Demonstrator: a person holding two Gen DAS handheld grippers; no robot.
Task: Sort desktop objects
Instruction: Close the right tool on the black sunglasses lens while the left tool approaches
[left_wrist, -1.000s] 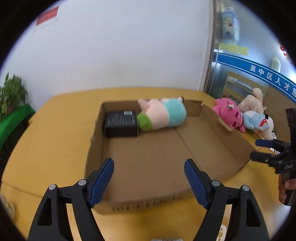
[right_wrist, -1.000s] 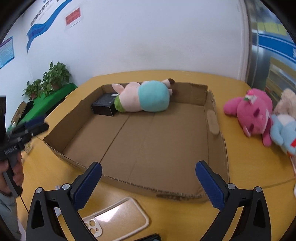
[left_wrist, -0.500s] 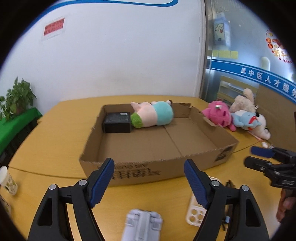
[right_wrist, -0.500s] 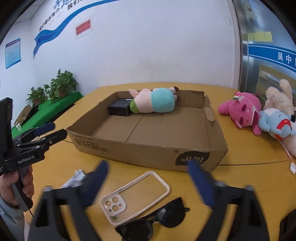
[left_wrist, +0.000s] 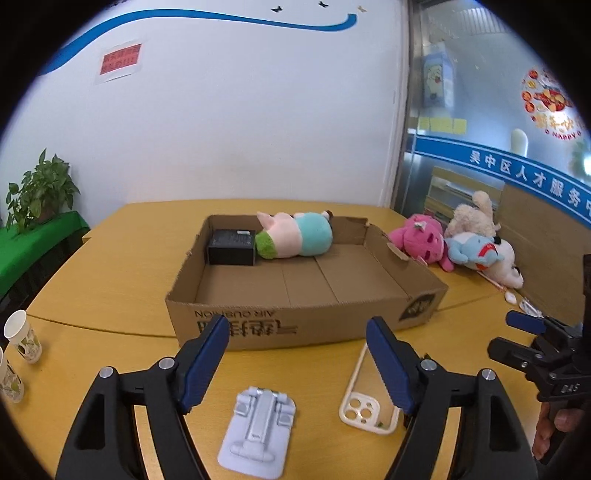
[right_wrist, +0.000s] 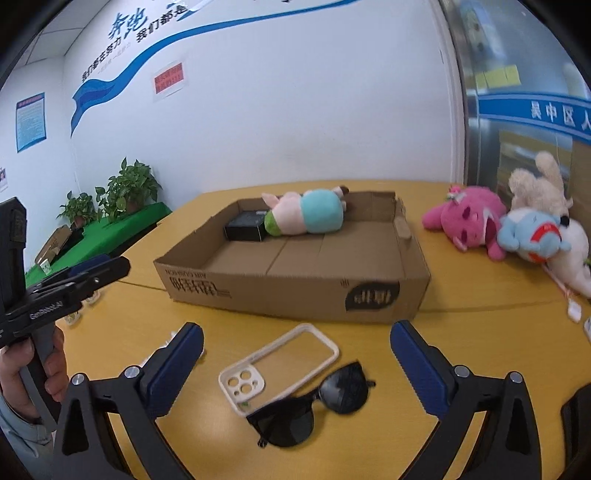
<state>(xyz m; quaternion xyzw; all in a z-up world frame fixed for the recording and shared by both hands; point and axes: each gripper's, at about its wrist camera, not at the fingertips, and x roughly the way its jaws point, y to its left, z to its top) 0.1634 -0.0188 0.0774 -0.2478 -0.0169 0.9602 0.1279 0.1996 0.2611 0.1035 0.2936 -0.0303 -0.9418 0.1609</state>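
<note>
While both grippers hover above the yellow table (left_wrist: 110, 280), neither holds anything. The left gripper (left_wrist: 297, 363) has its jaws opening, with nothing between the blue pads; below it on the table lies a pale grey phone stand (left_wrist: 258, 430). The right gripper (right_wrist: 297, 363) also has its jaws opening, spread wide and empty, above a white phone case (right_wrist: 280, 365) and a pair of black sunglasses (right_wrist: 317, 406); the sunglasses touch the case's near edge. Both lie just in front of the cardboard box (right_wrist: 295, 291), which sits open in the middle of the table. Inside it, against the far wall, a black box (left_wrist: 232, 246) rests beside a pink and turquoise plush toy (left_wrist: 295, 240) lying on its side. Outside the box, to its right, a pink plush (right_wrist: 469, 221), a blue one (right_wrist: 532, 234) and a cream one (right_wrist: 535, 186) are piled together. Two paper cups (left_wrist: 22, 338) stand at the table's left edge.
</note>
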